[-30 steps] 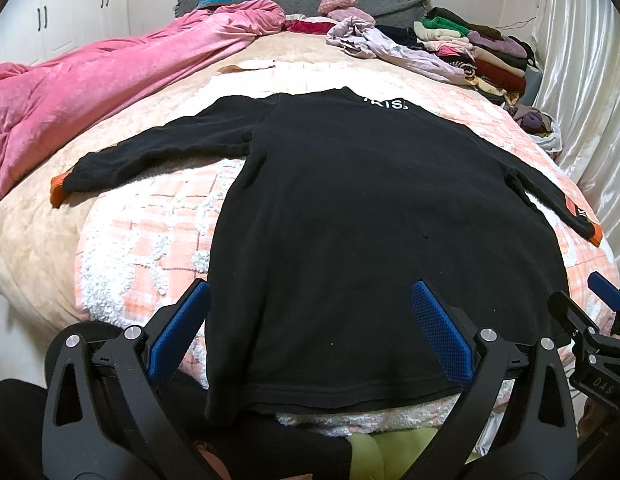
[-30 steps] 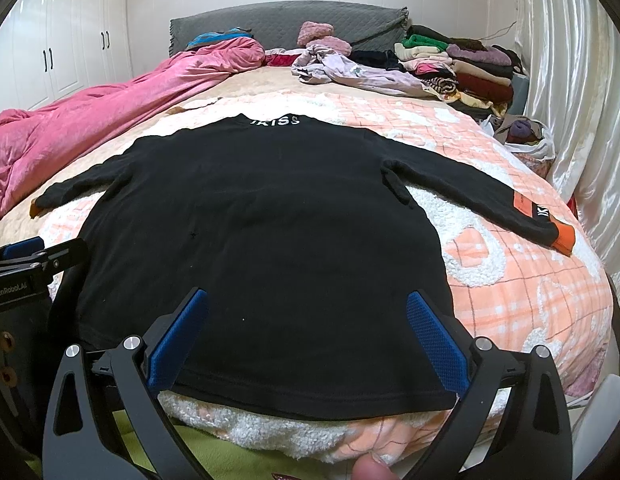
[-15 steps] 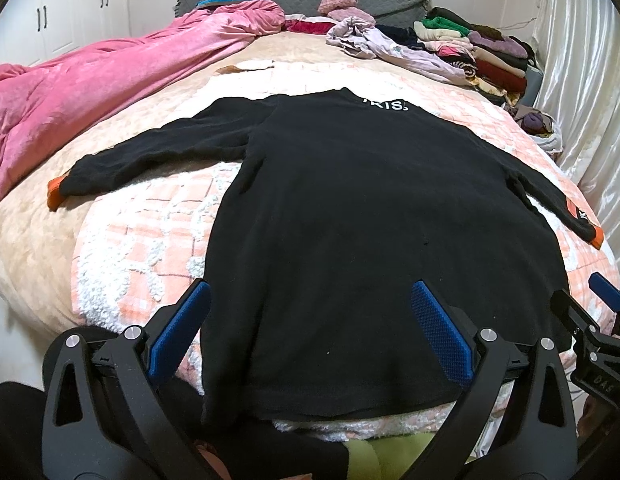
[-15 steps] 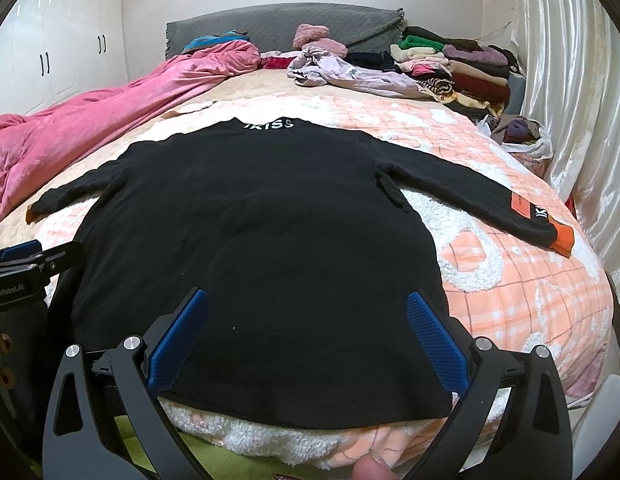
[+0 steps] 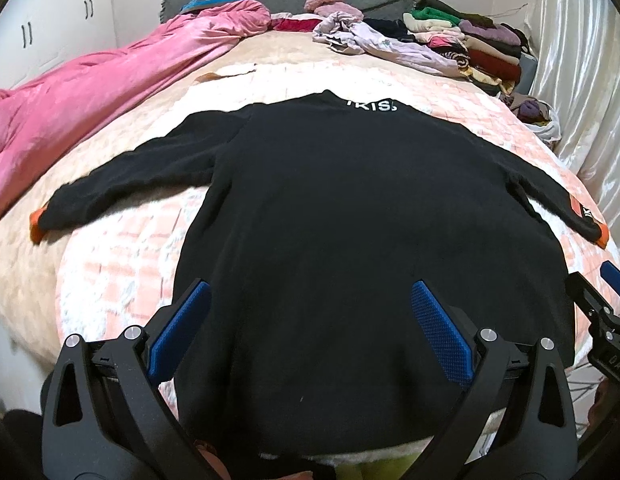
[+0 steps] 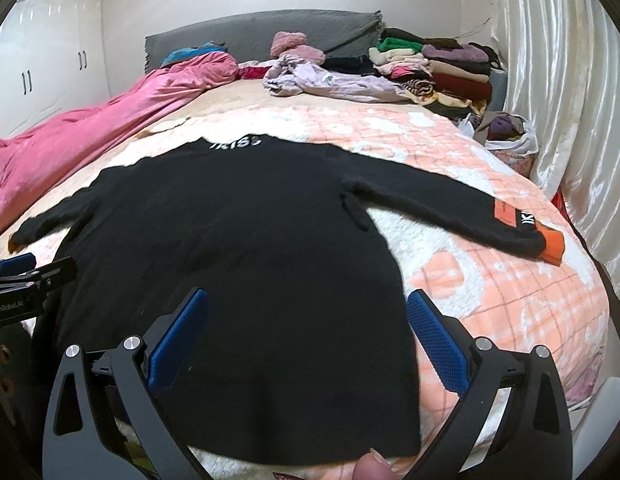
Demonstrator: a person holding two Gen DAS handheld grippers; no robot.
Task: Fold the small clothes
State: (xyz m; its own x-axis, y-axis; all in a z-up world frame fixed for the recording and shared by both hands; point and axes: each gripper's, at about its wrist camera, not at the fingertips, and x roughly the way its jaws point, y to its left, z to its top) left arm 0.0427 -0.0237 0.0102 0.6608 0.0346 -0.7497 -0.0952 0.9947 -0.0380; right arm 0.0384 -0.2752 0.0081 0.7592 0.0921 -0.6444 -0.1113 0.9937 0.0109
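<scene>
1. Black knit sweater [image 5: 350,220] lies flat and spread on the bed [image 5: 122,264], hem toward the cameras, white lettering at the collar on the far edge.
2. Both sleeves stretch sideways; each ends in an orange cuff [image 6: 552,246], and the right one carries an orange patch.
3. The blanket [image 6: 490,280] under it is fluffy, peach-and-white checked.
4. Left tongs [image 5: 310,312] hover over the hem, blue ribbed pads wide apart, gripping nothing.
5. Right tongs [image 6: 308,320] hang likewise over the hem's right part, pads apart and empty.
6. A glossy pink quilt [image 5: 90,92] runs along the left side.
7. Folded clothes [image 6: 442,68] are stacked by the grey padded headboard [image 6: 250,32], a crumpled lilac garment [image 6: 330,82] beside them.
8. Pleated satin curtain [image 6: 570,100] hangs at right.
</scene>
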